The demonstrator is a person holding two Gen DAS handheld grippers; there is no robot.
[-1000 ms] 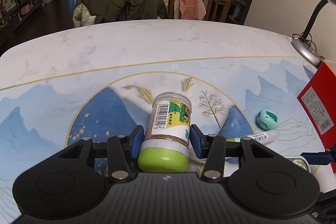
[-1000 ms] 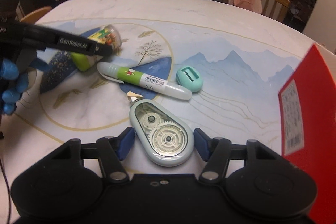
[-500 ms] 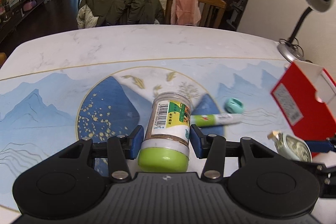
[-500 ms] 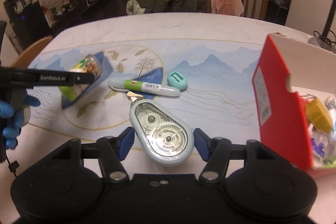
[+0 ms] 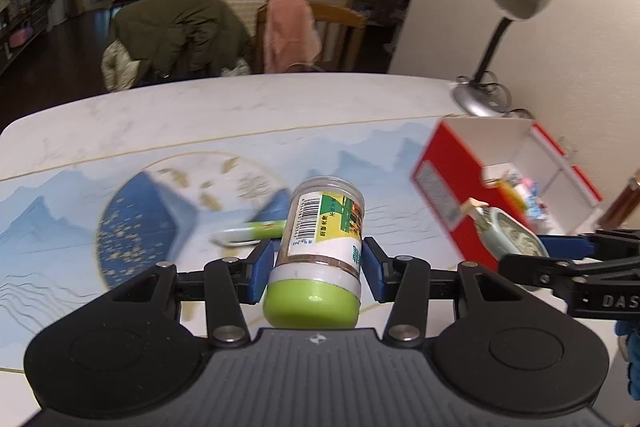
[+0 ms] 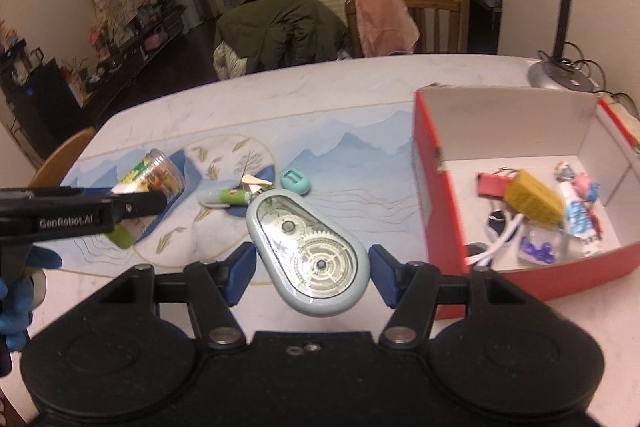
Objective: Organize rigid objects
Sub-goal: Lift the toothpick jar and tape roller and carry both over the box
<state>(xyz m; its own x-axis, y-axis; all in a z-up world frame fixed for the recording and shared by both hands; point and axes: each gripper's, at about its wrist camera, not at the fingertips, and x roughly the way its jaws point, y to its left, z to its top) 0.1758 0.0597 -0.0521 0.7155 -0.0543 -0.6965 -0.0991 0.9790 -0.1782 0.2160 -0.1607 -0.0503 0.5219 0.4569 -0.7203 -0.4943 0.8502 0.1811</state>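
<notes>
**Red box is the evident destination; both grippers loaded**

Red cardboard box (image 6: 436,211) sits at frame right on the desk (image 6: 360,95), already holding small items. Left gripper (image 5: 316,269): jaws clenched on a green-lidded jar (image 5: 320,251), carried lid-first above the desk. Right gripper (image 6: 312,271): jaws grasping a correction-tape dispenser (image 6: 308,251), lifted near the box wall, judged ready for deposit. A green pen (image 6: 226,197) and teal sharpener (image 6: 295,181) lie mid-frame, uncollected.

The jar (image 5: 320,251) has a green lid. The box (image 6: 520,187) is red outside, white inside. The table (image 5: 240,115) shows blue mountains.
</notes>
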